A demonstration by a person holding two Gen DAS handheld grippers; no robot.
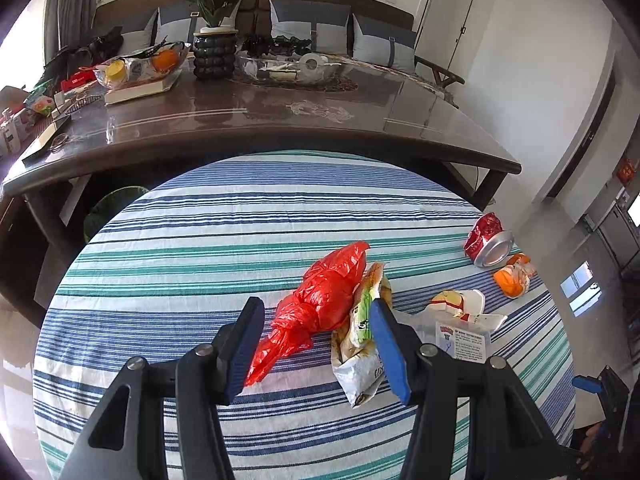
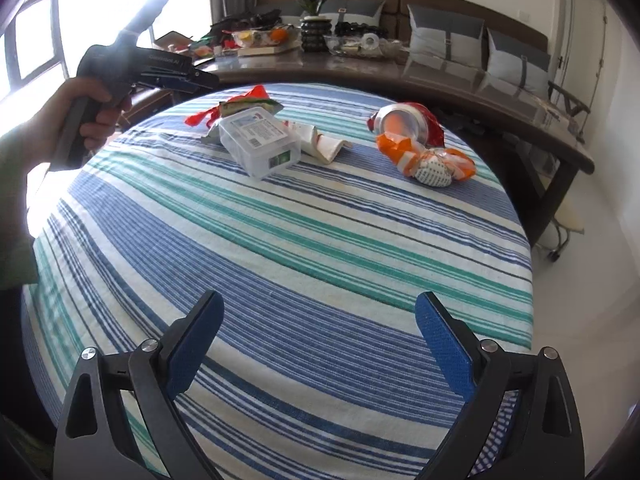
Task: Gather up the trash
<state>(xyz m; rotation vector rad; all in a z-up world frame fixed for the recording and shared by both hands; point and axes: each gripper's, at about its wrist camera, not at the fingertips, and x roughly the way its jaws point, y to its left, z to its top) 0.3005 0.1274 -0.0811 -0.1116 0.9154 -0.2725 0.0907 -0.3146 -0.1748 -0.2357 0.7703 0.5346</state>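
L gripper (image 1: 316,344) jaws apart, mid-width, nothing clamped. Red bag (image 1: 324,300) lies on the striped cloth (image 1: 180,240) between the two blue pads (image 1: 240,352); its tail runs down toward the L pad, can't tell if touching. Snack wrapper (image 1: 360,344) lies just beside the bag on its R, partly behind the R pad; contact w/ pad can't be told.

R of that, from L wrist view: clear box (image 1: 460,340) w/ printed label, just behind it a white torn carton (image 1: 464,304). Further R an orange wrapper (image 1: 514,276), then a crushed red can (image 1: 488,240) near the cloth's edge, silver base facing camera.

R gripper (image 2: 320,344) jaws wide, holding nothing, over bare cloth (image 2: 280,240) at the near side; all trash well apart from it, at far side. In R wrist view: box (image 2: 260,144) tilted, carton (image 2: 328,144) touching its R side, bag (image 2: 200,118) & snack wrapper (image 2: 248,106) behind it. Orange wrapper (image 2: 432,160) and can (image 2: 408,120) off to R, touching each other. L hand (image 2: 80,120) grips the L gripper's handle at upper L.

Beyond cloth: dark table (image 1: 280,112) w/ potted plant (image 1: 214,20), fruit bowl (image 1: 144,66), glass bowl (image 1: 288,68) w/ tape roll. Bench w/ grey cushions (image 1: 312,24) along back wall.
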